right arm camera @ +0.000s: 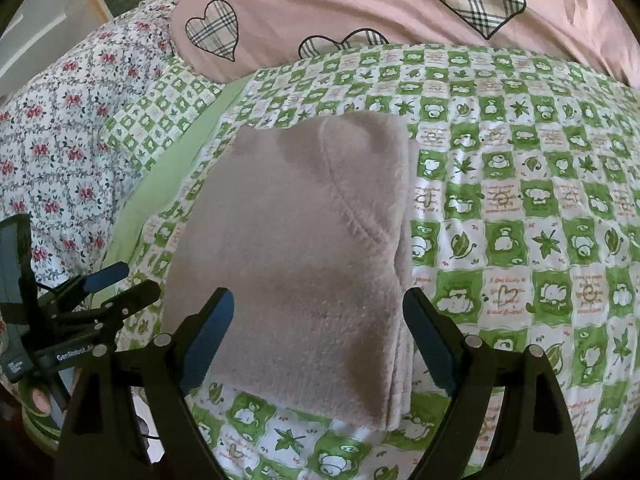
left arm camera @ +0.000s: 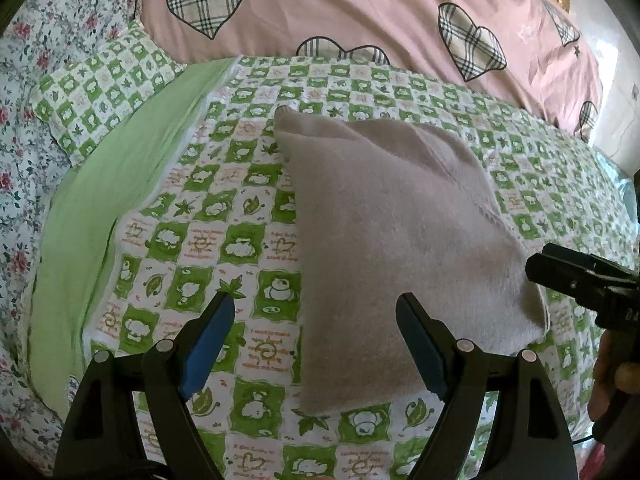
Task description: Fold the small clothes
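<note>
Both tools up off the cloth, nothing held. My left gripper (left arm camera: 316, 344) has its jaws spread wide, blue pads bare, hanging above the near left edge of the folded garment (left arm camera: 396, 248). My right gripper (right arm camera: 318, 340) is just as wide and also holds nothing, poised over the near edge of the same garment (right arm camera: 296, 264).

The garment is a fluffy beige piece, already folded into a compact rectangle with several layers stacked along its right side in the right wrist view. It lies flat in the middle of the green checked sheet (left arm camera: 224, 240), well clear of the pink heart-print quilt (left arm camera: 360, 4) behind it and the floral bedding (left arm camera: 24, 128) to the left. I judge it sits there because that is the flattest open patch of the bed, within reach of both hands.

A curved seam runs across the top layer; I can't tell which kind of garment it is.

From the left wrist view the right tool's fingers (left arm camera: 560, 276) come in from the right near the cloth's corner; whether they touch it, I can't say. A hand (left arm camera: 608, 376) grips that tool.

My reading: the fold looks finished or nearly so, and the wide jaws suit either a last tidy pinch or a release
</note>
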